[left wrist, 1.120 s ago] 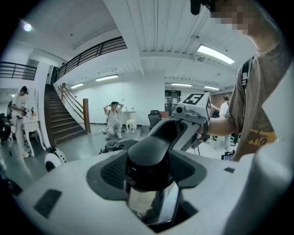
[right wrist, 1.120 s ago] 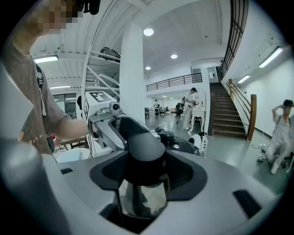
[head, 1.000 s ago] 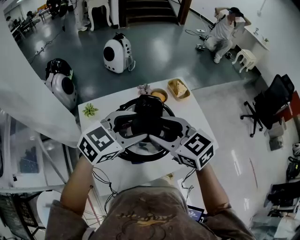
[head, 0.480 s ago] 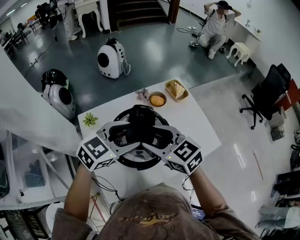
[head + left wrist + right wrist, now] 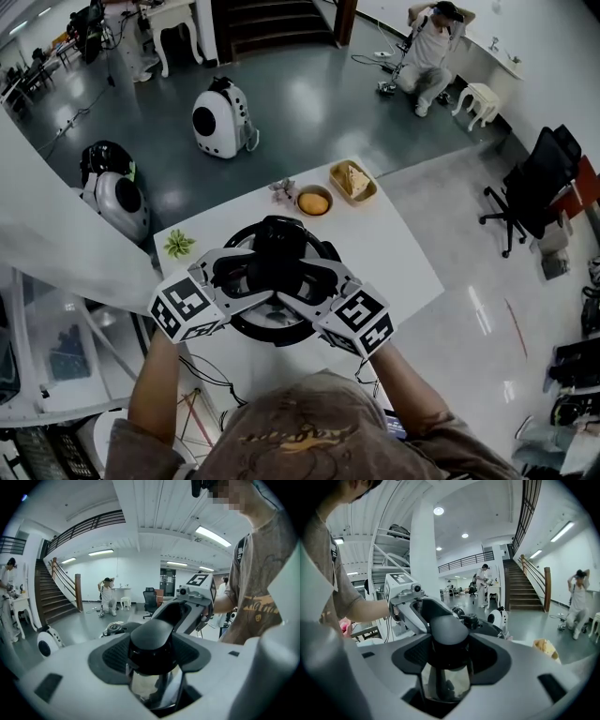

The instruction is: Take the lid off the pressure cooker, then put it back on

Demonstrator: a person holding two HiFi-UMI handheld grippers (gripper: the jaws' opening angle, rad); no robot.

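Both the left gripper and the right gripper pinch the lid handle, one on each side, so the lid sits level.

I work in an open lab hall, polished grey floor, staircase, office chair, ceiling strip lights.

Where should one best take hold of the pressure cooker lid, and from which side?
Grip its two black side handles, the left handle from the left and the right handle from the right. Each juts out as a rounded tab that fits between pads; the left gripper and right gripper clamp them so.
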